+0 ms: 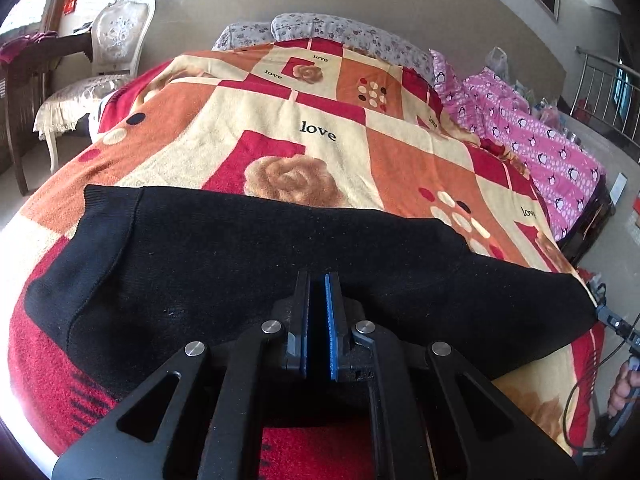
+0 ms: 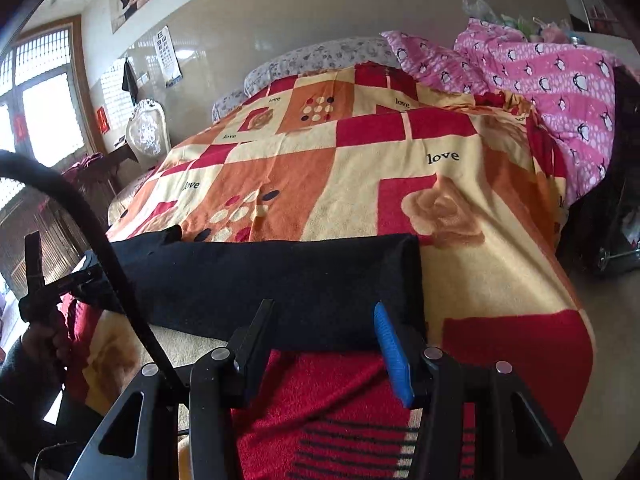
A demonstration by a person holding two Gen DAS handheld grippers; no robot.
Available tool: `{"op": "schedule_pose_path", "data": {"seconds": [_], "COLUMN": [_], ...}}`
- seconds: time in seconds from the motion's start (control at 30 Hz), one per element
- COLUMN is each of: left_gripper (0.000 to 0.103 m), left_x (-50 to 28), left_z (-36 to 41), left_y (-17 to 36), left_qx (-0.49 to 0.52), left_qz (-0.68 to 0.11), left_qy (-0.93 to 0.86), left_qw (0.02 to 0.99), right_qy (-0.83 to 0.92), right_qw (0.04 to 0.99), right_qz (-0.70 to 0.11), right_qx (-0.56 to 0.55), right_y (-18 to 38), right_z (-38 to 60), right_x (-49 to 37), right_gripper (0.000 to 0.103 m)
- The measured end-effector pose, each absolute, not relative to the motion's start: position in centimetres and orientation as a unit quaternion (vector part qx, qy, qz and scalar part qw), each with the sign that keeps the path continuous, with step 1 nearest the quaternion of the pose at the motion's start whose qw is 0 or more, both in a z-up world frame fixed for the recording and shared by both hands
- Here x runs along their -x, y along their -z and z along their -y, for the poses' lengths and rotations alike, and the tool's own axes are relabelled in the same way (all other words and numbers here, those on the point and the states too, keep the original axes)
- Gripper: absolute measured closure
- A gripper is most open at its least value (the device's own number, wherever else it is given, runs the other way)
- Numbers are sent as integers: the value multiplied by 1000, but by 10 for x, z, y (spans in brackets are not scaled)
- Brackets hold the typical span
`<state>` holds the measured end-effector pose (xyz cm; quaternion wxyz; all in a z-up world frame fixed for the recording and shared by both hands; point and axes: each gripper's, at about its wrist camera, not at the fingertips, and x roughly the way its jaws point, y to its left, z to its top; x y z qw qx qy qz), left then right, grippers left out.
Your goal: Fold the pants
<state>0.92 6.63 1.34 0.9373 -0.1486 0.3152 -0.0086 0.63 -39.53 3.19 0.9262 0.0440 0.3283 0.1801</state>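
Black knit pants (image 1: 248,264) lie flat across the near part of a bed with a red, orange and cream blanket (image 1: 224,128). In the left wrist view my left gripper (image 1: 319,280) is over the pants' near edge, its blue-padded jaws almost together with black cloth between them. In the right wrist view the pants (image 2: 280,276) lie folded lengthwise, one end at the right. My right gripper (image 2: 324,308) is open and empty, its fingers just in front of the near edge at that end. The left gripper (image 2: 52,280) shows at the far left in that view.
Grey floral pillows (image 1: 320,30) lie at the head of the bed. A pink penguin quilt (image 1: 532,128) is heaped along the right side. A white chair (image 1: 108,64) and a dark wooden desk stand to the left. A black cable (image 2: 100,248) arcs across the right wrist view.
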Motion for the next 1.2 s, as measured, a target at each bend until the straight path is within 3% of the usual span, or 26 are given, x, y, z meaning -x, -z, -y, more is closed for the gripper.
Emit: {"op": "schedule_pose_path", "data": {"seconds": [0.4,0.63,0.83,0.93,1.03,1.2], "left_gripper": [95,95,95,95,95,95], "left_x": [-15,-15,-14,-14,-15,-15], "left_z": [-51,-53,-53,-54,-53,-53], "left_y": [-5,-4,-3,-3,-3,-3], "left_qx": [168,172,175,178,177,177], "left_qz": [-321,-320,-321,-320,-320,-321], "left_qy": [9,9,15,15,12,12], "left_qw": [932,932,931,930,931,930], "right_qy": [-80,-147,-130,-129,-136,-177], "right_qw": [919,944,913,922,927,920], "right_qz": [-383,-291,-386,-363,-350,-348], "right_qx": [-48,-45,-33,-44,-25,-25], "right_y": [-9,-51,-6,-7,-4,-2], "right_z": [406,380,362,367,363,360], "right_x": [-48,-48,-97,-97,-94,-95], "right_gripper": [54,54,54,54,48,23]}}
